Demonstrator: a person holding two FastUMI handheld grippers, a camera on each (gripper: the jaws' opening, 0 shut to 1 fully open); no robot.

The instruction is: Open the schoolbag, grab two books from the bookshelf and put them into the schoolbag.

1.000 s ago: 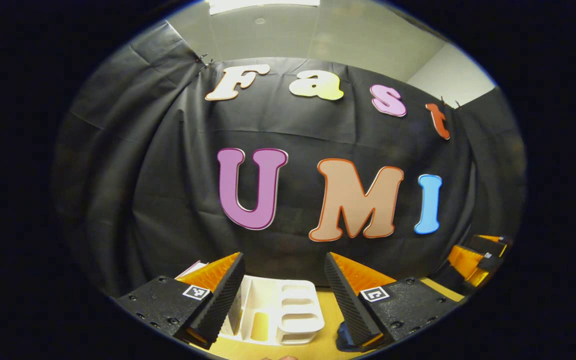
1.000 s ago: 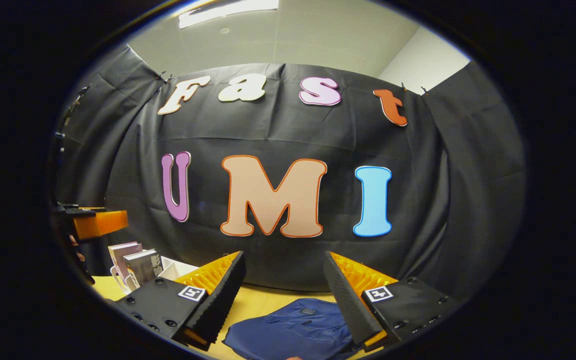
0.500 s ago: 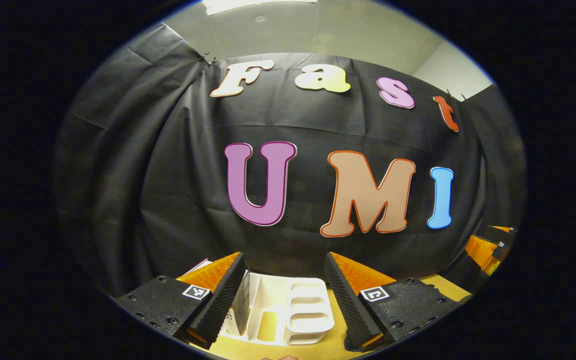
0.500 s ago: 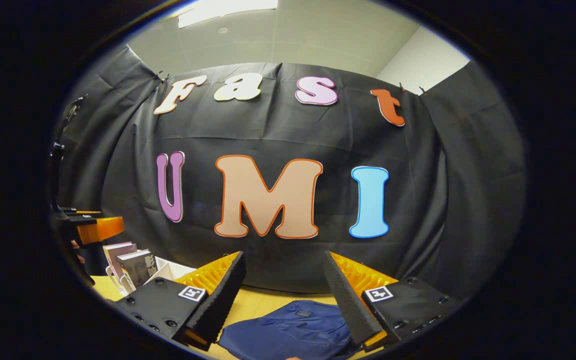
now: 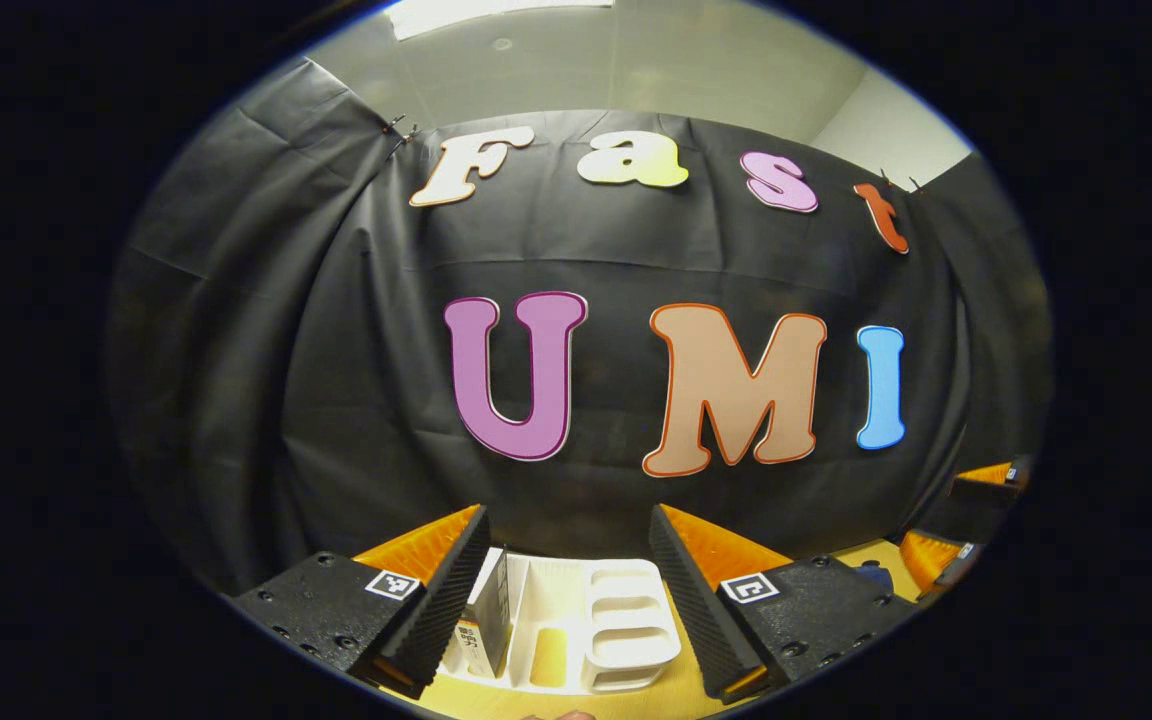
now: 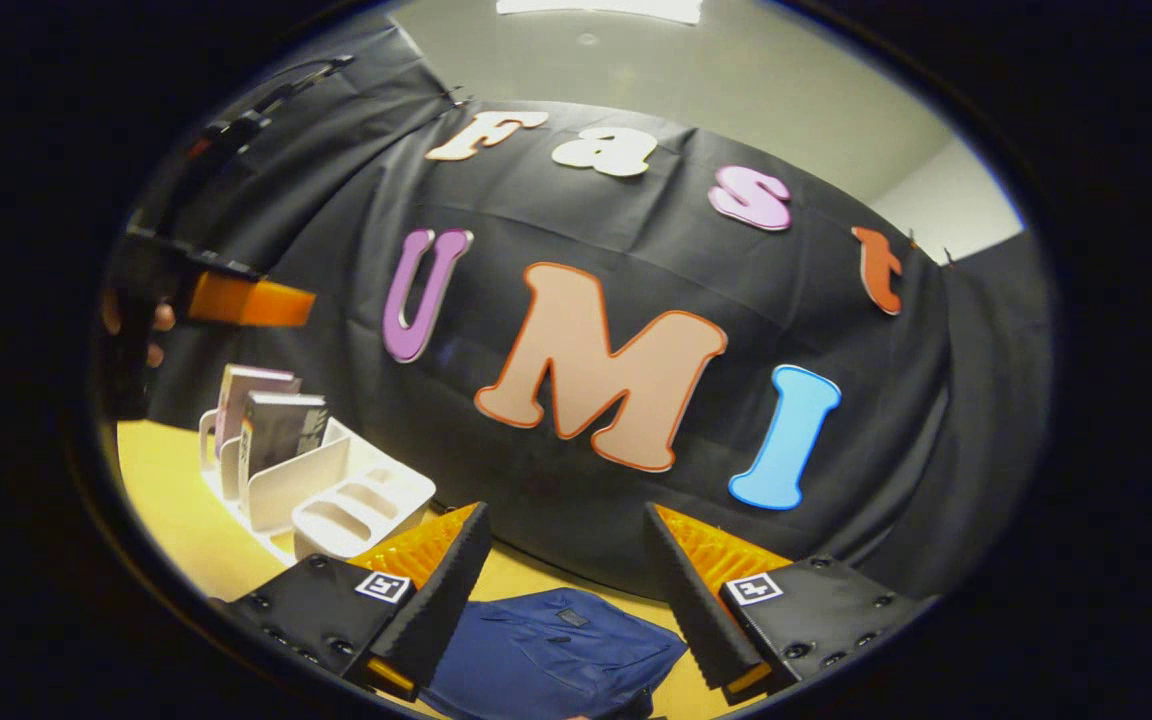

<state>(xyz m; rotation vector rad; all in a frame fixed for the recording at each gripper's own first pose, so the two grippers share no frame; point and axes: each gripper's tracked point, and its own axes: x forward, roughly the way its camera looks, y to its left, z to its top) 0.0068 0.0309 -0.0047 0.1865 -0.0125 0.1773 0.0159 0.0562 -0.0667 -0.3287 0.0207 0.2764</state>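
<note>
A white bookshelf (image 5: 576,625) stands on the wooden table just beyond my left gripper (image 5: 568,515), which is open and above it. One book (image 5: 489,620) stands in the shelf's left slot by the left finger. In the right gripper view the bookshelf (image 6: 336,490) sits at the left with two upright books (image 6: 271,425) in it. The blue schoolbag (image 6: 556,655) lies flat and closed on the table, below and between the fingers of my open right gripper (image 6: 566,510). Nothing is held by either gripper.
A hand (image 6: 131,325) holds the left gripper, whose finger (image 6: 251,302) shows high above the shelf in the right gripper view. The right gripper (image 5: 971,515) shows at the far right of the left gripper view. Black cloth walls close the back of the yellow table (image 6: 176,510).
The right gripper view has rolled to a slant and now takes in more of the bookshelf and table. The left gripper shifted slightly, so the book shows more between its fingers. Both stay open.
</note>
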